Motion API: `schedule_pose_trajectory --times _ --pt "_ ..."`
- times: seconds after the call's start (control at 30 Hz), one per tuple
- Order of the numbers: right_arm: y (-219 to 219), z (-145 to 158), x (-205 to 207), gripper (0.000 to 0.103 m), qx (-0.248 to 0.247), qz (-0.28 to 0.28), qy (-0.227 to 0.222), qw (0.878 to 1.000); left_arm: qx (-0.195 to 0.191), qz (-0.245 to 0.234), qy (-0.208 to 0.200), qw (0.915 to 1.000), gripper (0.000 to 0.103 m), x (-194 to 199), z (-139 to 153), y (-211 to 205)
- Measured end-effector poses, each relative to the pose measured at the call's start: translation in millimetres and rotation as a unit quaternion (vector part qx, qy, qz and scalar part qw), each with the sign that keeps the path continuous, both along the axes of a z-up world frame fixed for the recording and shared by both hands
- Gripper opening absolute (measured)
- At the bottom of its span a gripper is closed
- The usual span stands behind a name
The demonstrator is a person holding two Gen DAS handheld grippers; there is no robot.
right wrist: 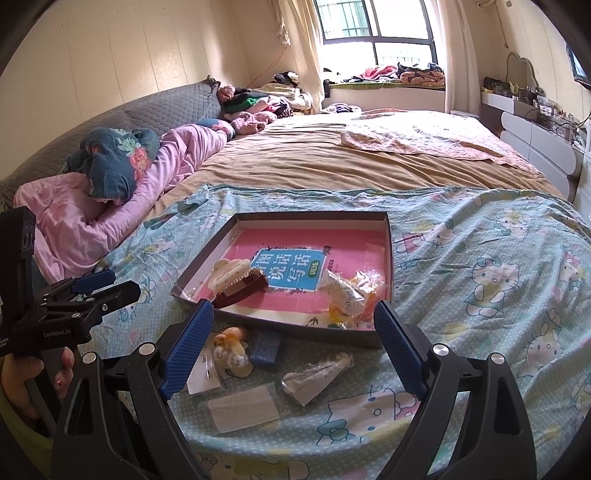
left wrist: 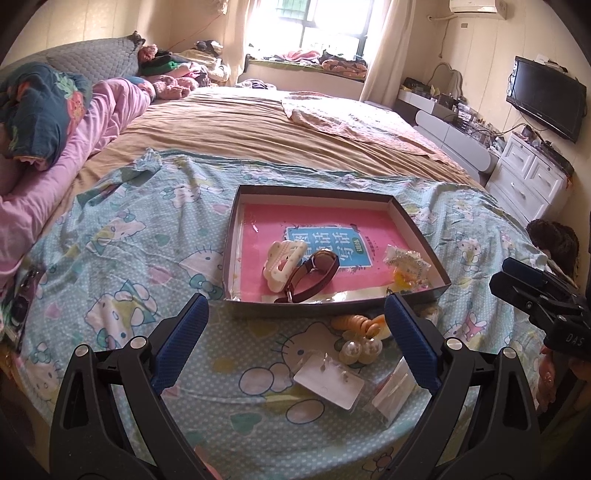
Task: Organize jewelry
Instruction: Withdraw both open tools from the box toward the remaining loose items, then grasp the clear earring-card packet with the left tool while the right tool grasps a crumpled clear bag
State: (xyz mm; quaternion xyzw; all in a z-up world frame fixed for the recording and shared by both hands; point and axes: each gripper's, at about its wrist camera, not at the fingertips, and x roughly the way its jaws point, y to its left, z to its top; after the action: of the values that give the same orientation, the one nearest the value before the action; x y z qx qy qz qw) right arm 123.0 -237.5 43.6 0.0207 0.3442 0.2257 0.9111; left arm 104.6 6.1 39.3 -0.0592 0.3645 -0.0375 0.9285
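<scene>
Both grippers, left gripper (left wrist: 295, 350) and right gripper (right wrist: 293, 354), hover with jaws spread wide and hold nothing. Between their fingers lie an earring card (left wrist: 328, 384), pearl beads (left wrist: 360, 350) and small plastic bags (right wrist: 314, 376). Just beyond sits the shallow box (left wrist: 325, 308), containing a hair claw (left wrist: 282, 264), watch (left wrist: 314, 273) and bagged trinkets (left wrist: 406, 266).

I'm looking across a wide bed (left wrist: 258, 129) under a tan sheet, its near end covered by a cartoon-cat blanket (left wrist: 129, 240). Daylight pours through the barred window (right wrist: 373, 22) beyond. Cream walls; a white dresser (left wrist: 528, 177) and wall-mounted TV (left wrist: 546, 96) stand right.
</scene>
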Motion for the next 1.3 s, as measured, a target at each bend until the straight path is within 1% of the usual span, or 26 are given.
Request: schedule_pose_trajectory --times 0.5,0.83,1.0,1.3 --pt "8 -21 -15 0.087 -0.010 0.015 0.029 0.999 0.013 0.000 0.021 0.9997 0.089 -12 -18 3" --pt "8 -32 -20 0.088 -0.015 0.016 0.045 0.999 0.020 -0.008 0.039 0.9990 0.089 -16 -33 -1" --pt "4 -39 -22 0.088 -0.020 0.012 0.056 0.998 0.024 -0.015 0.055 0.9981 0.089 -17 -43 -2" --pt "-6 -57 -20 0.087 -0.017 -0.002 0.087 0.996 0.032 -0.037 0.084 0.9953 0.089 -21 -65 -15"
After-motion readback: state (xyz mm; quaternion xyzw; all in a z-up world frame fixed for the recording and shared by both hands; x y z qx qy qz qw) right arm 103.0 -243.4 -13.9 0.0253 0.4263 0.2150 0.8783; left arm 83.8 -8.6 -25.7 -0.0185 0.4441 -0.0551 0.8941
